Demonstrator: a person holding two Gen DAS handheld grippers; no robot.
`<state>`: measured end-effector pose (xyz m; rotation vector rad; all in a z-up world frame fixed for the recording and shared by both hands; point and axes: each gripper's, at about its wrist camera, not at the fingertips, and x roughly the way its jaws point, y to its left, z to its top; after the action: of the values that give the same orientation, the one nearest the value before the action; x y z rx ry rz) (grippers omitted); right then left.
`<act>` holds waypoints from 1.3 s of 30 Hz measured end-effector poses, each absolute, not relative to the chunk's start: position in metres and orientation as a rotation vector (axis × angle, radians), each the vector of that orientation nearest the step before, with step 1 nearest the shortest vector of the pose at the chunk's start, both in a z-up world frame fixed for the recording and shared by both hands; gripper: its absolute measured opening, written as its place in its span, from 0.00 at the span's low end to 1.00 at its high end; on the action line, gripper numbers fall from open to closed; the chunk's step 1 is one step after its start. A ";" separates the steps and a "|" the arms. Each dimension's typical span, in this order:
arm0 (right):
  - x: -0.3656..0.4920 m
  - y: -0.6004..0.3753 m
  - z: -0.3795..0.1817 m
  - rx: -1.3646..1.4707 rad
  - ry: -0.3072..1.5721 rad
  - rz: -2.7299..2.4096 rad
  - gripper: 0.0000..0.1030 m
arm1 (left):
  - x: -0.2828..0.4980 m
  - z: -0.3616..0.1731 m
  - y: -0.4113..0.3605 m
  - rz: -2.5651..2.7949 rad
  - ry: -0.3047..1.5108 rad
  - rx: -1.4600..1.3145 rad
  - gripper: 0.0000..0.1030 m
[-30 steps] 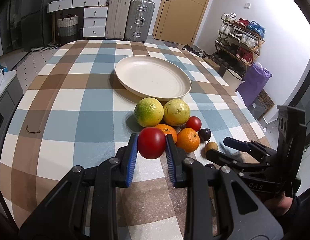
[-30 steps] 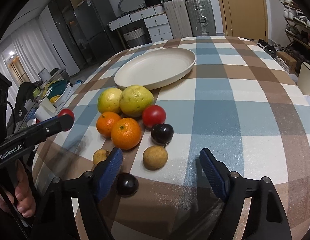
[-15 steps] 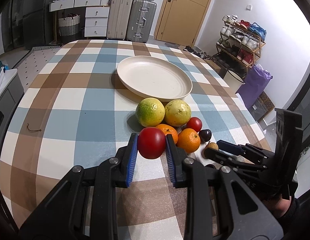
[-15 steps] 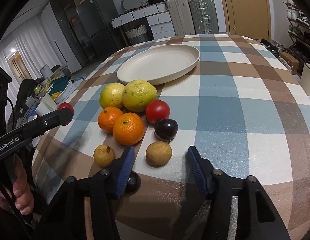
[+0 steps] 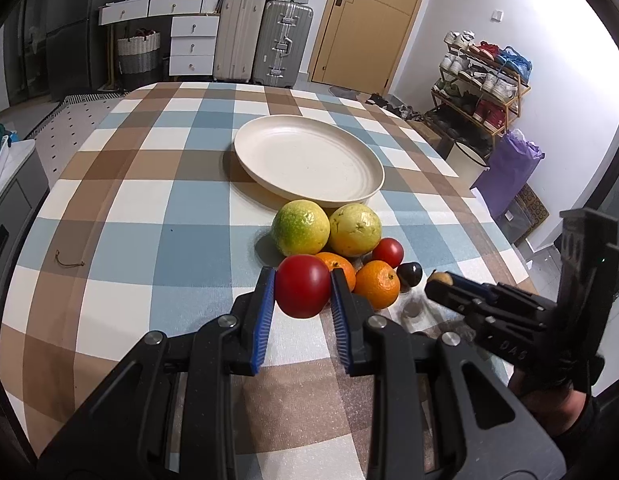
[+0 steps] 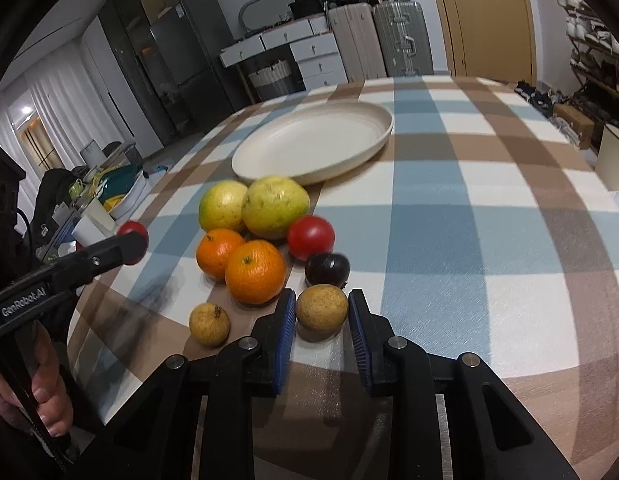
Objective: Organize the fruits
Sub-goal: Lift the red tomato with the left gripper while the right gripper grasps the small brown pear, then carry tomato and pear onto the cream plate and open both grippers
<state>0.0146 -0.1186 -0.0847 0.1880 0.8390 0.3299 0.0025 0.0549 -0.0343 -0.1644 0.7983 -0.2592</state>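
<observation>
My left gripper (image 5: 302, 280) is shut on a red tomato (image 5: 302, 290), held just above the checked tablecloth in front of the fruit pile. In the right wrist view the left gripper (image 6: 129, 242) shows at the left, with the tomato at its tip. My right gripper (image 6: 322, 300) is closing its jaws on a small brown fruit (image 6: 321, 309), and both blue pads touch its sides. The pile holds two yellow-green fruits (image 6: 275, 206), two oranges (image 6: 254, 272), another tomato (image 6: 310, 237), a dark plum (image 6: 327, 269) and a second small brown fruit (image 6: 210, 325). A cream plate (image 5: 309, 160) lies empty beyond them.
The table's right edge (image 5: 505, 240) drops off near the fruit. A bit of string (image 5: 69, 263) lies on the cloth at the left. Suitcases (image 5: 265, 40), white drawers (image 5: 191, 44), a door and a shoe rack (image 5: 481, 80) stand beyond the table.
The right gripper's jaws have come in from wide apart to the sides of the small brown fruit, and it has edged forward. The left gripper has kept still with its tomato.
</observation>
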 end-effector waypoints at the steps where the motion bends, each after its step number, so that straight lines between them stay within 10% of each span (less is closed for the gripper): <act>1: 0.015 -0.120 -0.081 0.190 0.828 0.333 0.26 | 0.003 -0.033 0.055 -0.259 0.796 -0.163 0.23; 39: 0.217 -0.118 -0.015 0.222 0.797 0.573 0.26 | 0.256 -0.012 0.022 -0.353 0.921 -0.104 0.23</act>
<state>0.2171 -0.1183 -0.0150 0.2217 0.7972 0.5734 0.2561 0.0217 -0.0123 -0.1038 0.9211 -0.3527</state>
